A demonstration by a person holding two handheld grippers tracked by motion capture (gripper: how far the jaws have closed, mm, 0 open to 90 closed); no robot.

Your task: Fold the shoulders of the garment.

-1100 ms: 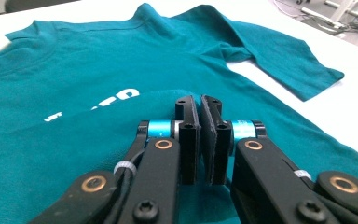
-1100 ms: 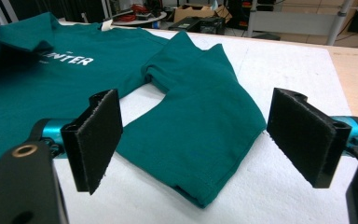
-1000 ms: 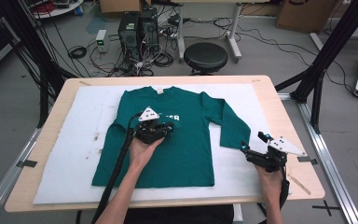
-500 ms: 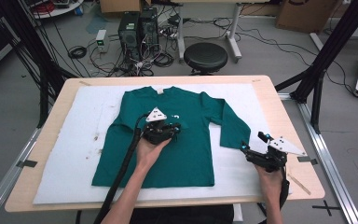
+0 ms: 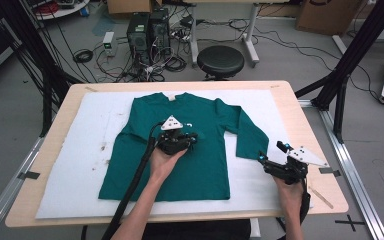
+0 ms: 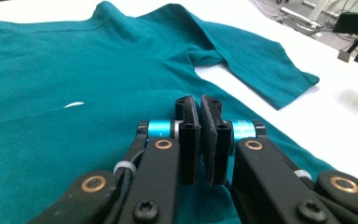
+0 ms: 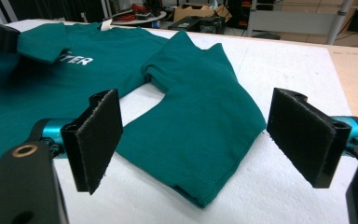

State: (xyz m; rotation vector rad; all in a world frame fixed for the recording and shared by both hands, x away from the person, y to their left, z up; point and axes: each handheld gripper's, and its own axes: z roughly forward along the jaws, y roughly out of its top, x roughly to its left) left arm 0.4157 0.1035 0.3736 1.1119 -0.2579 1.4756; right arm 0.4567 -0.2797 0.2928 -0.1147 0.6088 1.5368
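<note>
A teal shirt [image 5: 190, 170] lies flat, collar away from me, on the white mat [image 5: 80, 165]. My left gripper [image 5: 192, 139] rests low over the chest, jaws shut [image 6: 199, 105] and pointing toward the right sleeve [image 6: 261, 60]. The shirt's left sleeve is folded inward; in the right gripper view a teal flap [image 7: 42, 44] runs from that gripper over the white lettering [image 7: 74, 59], so it looks pinched. My right gripper [image 5: 270, 151] sits near the table's right front edge, open wide [image 7: 196, 135], its pads either side of the right sleeve's cuff [image 7: 200, 186] but short of it.
The mat covers a wooden table [image 5: 310, 115]. Behind the table stand a black stool [image 5: 220, 60] and computer towers [image 5: 145, 30] amid floor cables. Black frame posts [image 5: 340, 75] rise at the right and left. Bare mat lies left and right of the shirt.
My left gripper has slid a little to the right across the chest, jaws staying shut. The right gripper has kept still and open.
</note>
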